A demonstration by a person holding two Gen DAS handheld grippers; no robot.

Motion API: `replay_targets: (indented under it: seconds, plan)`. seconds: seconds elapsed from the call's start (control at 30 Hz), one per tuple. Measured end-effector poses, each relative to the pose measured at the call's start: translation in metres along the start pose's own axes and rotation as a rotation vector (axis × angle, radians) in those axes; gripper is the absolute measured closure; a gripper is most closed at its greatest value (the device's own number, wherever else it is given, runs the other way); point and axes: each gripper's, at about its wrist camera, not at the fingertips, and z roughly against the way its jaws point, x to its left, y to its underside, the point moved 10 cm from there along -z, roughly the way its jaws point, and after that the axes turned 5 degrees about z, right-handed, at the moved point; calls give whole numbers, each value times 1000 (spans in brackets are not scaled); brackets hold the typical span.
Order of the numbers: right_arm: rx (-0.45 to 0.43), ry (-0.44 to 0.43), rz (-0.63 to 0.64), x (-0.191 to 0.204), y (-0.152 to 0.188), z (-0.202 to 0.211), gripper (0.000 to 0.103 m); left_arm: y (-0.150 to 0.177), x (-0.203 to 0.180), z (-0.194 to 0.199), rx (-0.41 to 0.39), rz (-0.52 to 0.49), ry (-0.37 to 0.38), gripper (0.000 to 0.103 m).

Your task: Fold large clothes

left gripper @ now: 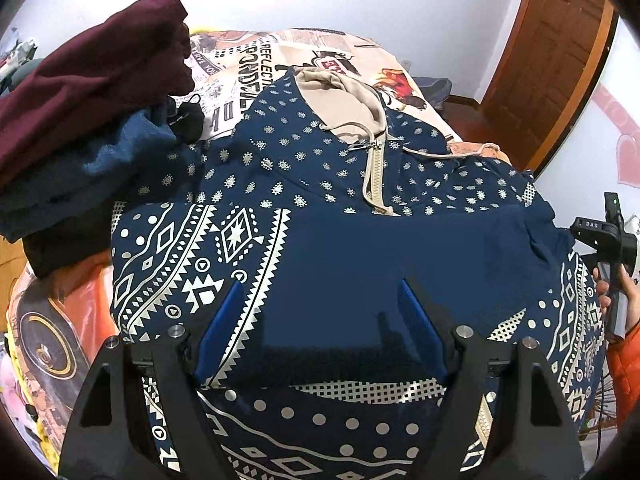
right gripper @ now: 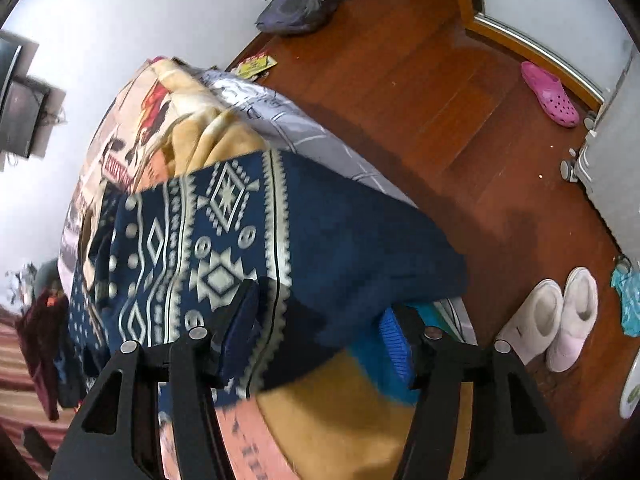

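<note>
One navy patterned hoodie (left gripper: 328,248) lies spread across the printed bedspread (left gripper: 248,68), its hem at the near edge and its beige hood (left gripper: 340,96) toward the far end. The left gripper (left gripper: 320,320) hovers over the hem, fingers apart, gripping nothing. The right gripper (right gripper: 320,344) at the bed's right edge has jaws apart around a fold of hoodie. One clothes pile (left gripper: 92,100) sits at the bedspread's left edge. Two white slippers (right gripper: 556,320) and one pink clog (right gripper: 550,94) lie on the floor (right gripper: 440,100).

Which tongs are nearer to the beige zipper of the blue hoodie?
Left. The left tongs hang open over the blue hoodie, directly below its beige zipper. The right tongs are open at the hoodie's side edge, where no zipper shows.
</note>
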Motion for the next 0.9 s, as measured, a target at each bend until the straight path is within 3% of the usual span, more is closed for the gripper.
replay_targets:
  seconds: [0.1,0.13,0.33,0.6,0.73,0.9]
  plan:
    - [-45,51,19,-3,-8,8,91,1,3,-1,2,6,-5,25]
    - [-63,70,35,-1,-10,13,94,0,3,-2,3,8,-3,25]
    - [-210,80,155,33,-20,59,97,-1,7,3,-11,0,-13,25]
    - [-378,-103,389,153,-13,151,97,-2,7,13,-30,-6,-7,25]
    - [-347,-198,501,209,11,158,97,-1,5,20,-40,-8,9,25]
    - [-205,-225,599,244,60,113,97,3,6,26,-41,-22,10,25]
